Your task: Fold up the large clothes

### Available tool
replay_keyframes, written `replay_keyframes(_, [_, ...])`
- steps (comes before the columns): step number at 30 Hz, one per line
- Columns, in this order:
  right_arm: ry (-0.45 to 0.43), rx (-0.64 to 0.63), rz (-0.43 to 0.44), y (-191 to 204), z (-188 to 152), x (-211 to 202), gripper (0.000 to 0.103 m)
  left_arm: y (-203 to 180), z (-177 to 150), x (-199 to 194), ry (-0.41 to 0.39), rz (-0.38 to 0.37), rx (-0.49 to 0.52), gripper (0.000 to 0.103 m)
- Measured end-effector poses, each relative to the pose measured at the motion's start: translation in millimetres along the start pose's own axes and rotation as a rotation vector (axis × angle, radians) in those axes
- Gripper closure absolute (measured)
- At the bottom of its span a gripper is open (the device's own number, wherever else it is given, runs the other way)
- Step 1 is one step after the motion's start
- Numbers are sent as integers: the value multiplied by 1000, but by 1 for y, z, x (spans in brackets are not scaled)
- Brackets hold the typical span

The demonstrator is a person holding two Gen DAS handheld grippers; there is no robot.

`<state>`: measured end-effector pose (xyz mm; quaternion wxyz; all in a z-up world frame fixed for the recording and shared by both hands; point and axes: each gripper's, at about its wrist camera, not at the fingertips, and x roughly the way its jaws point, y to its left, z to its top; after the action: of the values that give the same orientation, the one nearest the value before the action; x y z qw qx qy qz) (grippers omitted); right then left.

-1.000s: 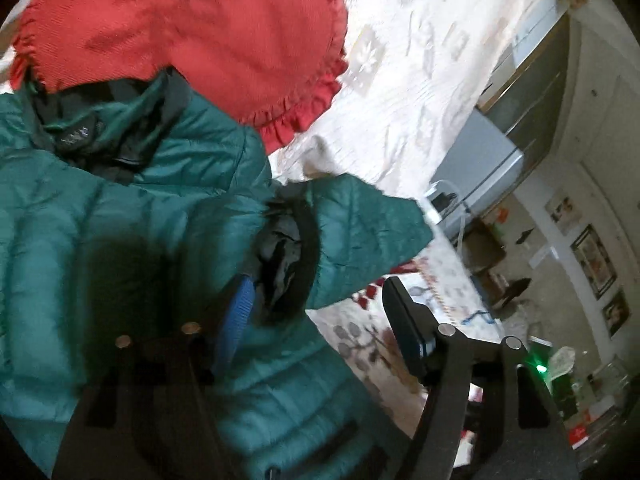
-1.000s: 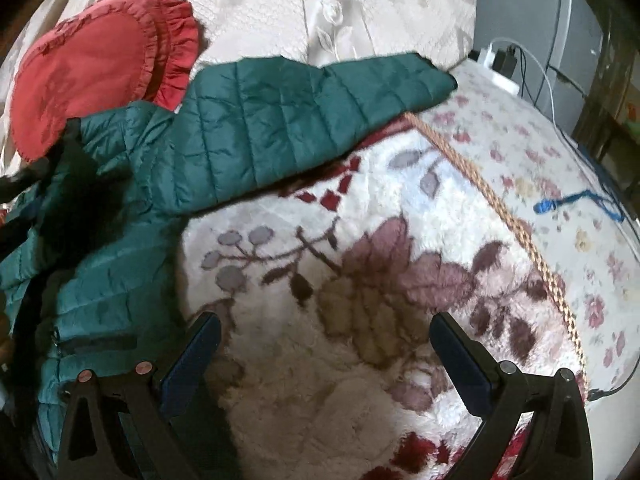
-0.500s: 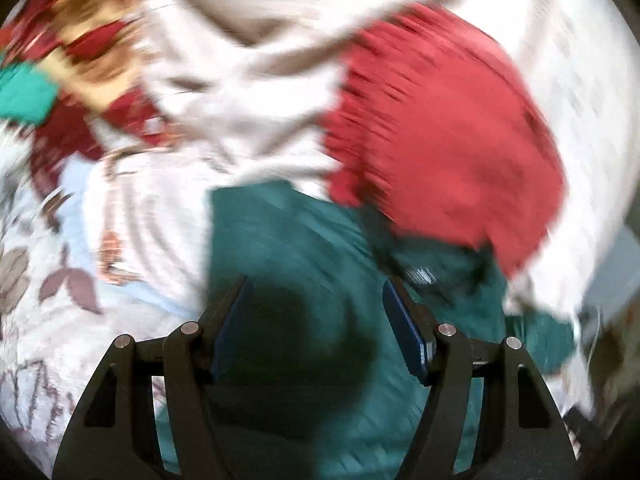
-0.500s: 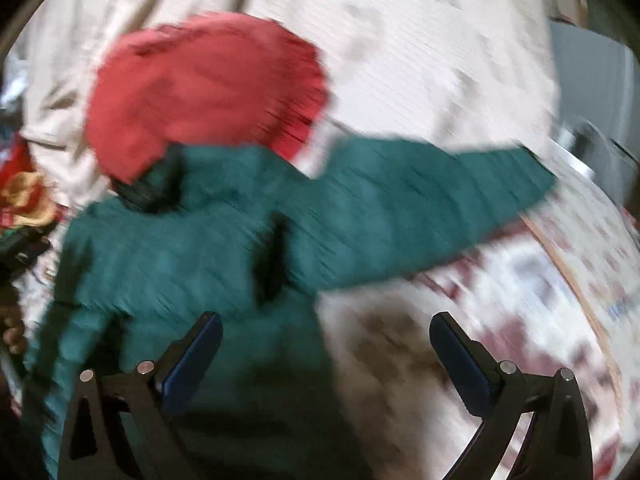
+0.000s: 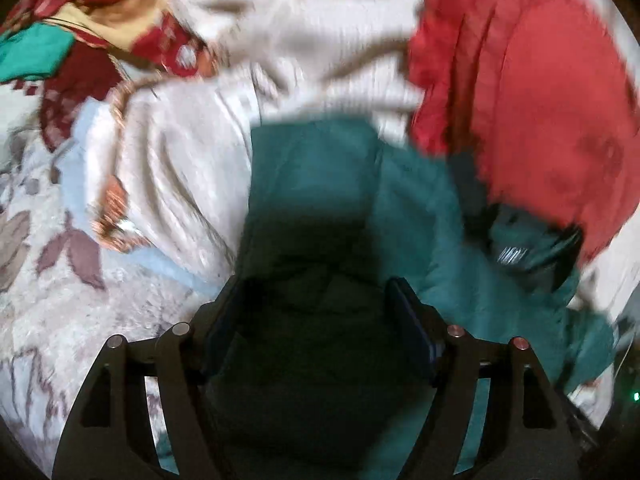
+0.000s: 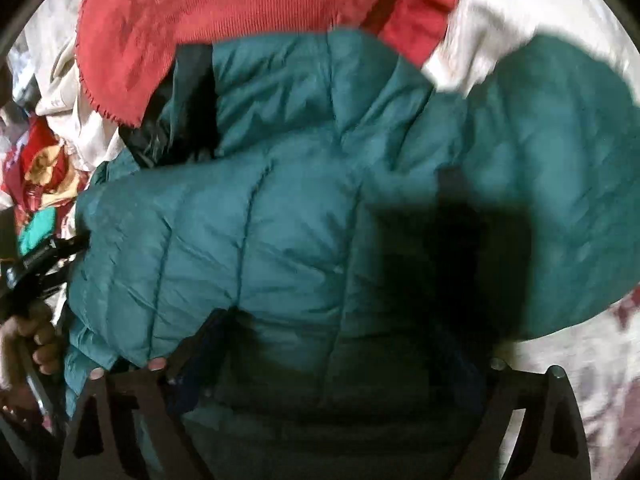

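A teal quilted puffer jacket (image 6: pixel 280 220) lies on a floral blanket, its dark collar (image 6: pixel 192 96) near a red cushion. In the left wrist view the jacket (image 5: pixel 400 216) fills the lower middle. My left gripper (image 5: pixel 316 332) is open, close above the jacket's left side, jacket fabric dark between its fingers. My right gripper (image 6: pixel 340 364) is open, close over the jacket's body; its right finger is lost in shadow. The right sleeve (image 6: pixel 560 168) spreads to the right. The left gripper also shows at the left edge of the right wrist view (image 6: pixel 44 260).
A red frilled cushion (image 5: pixel 540 92) lies at the jacket's collar end, also in the right wrist view (image 6: pixel 224 16). A cream bedspread (image 5: pixel 320 48) and a red and yellow patterned cloth (image 5: pixel 100 12) lie beyond. The floral blanket (image 5: pixel 60 280) surrounds the jacket.
My left gripper let go of the sleeve cuff and swung over to the jacket's left side. My right gripper moved from the blanket up over the jacket's body.
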<state>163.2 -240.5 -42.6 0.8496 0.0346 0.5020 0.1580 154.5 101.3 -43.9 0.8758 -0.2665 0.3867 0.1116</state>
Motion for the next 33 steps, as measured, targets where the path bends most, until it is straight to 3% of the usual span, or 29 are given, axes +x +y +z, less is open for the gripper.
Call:
replay_keyframes(3, [-171,-9,15,9,15,-37,8,-11,6,-17,-110,-13,46,29])
replay_keyframes(4, [-219,-29,35,14,19,-44,8,-16,4,-11,-101,8,82,29])
replay_keyframes(6, [-257,-73,56,23,29,-38,6,-20,-5,12,-1,53,121,29])
replay_keyframes(8, [-188,-61,65,18,33,-7,6,-12,-10,28,70,73,106,25])
replay_keyframes(10, [-62,-34,74,5,29,27,6,-9,-7,23,50,62,86,24])
replay_keyframes(11, [-42,-28,76,-1,25,34,8,-8,-5,17,36,63,74,24])
replay_keyframes(15, [-125,-59,28,4,27,-6,8,-16,-6,-16,-64,18,102,24])
replay_keyframes(17, [-177,-89,45,14,21,-34,8,-28,-13,-24,-64,-18,148,24])
replay_keyframes(19, [-174,-110,67,24,10,-47,8,-45,-25,-19,-21,-48,214,24])
replay_keyframes(22, [-33,-156,49,38,-12,-24,7,-64,-42,2,77,-11,335,24])
replay_keyframes(24, [102,-219,-14,41,-27,7,5,-67,-47,10,74,39,389,24])
replay_keyframes(27, [33,-204,-17,31,-27,-15,6,-62,-41,7,77,6,336,24])
replay_keyframes(29, [-86,-187,-57,12,-22,-50,6,-55,-37,2,72,-29,283,24])
replay_keyframes(33, [-357,-35,-323,-86,-9,-126,6,-49,-32,0,79,-46,243,24])
